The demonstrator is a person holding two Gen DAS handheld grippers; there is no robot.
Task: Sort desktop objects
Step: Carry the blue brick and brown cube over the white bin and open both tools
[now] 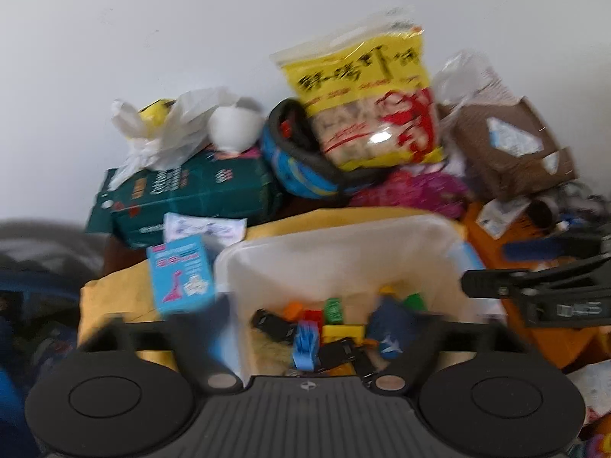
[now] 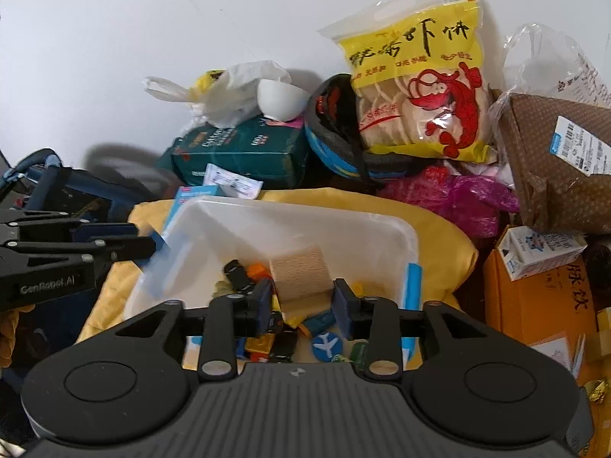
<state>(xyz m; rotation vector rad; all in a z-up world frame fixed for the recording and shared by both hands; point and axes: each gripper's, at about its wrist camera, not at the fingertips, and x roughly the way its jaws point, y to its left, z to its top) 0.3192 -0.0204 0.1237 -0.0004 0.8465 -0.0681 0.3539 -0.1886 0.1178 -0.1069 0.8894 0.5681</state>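
Tan roll (image 2: 301, 274) sits between my right gripper (image 2: 303, 303) pads over the bin (image 2: 290, 213); jaws partly apart, grip unclear, probably dropping. Left gripper (image 1: 305, 339) wide, empty, above the toys (image 1: 332, 320). Next: pull clear, pick another item from surrounding clutter.

We see a glossy, crinkled plastic snack bag (image 2: 416, 87), yellow with clear parts. The bin (image 2: 290, 213) looks like smooth, half-clear white plastic with a soft shine. Under it lies a matt yellow cloth (image 2: 439, 236). The brown parcel (image 2: 553, 160) seems to be dull, wrinkled paper. The white bowl (image 2: 280, 101) looks smooth and matt. The roll (image 2: 301, 274) in the bin has a rough, woven beige surface.
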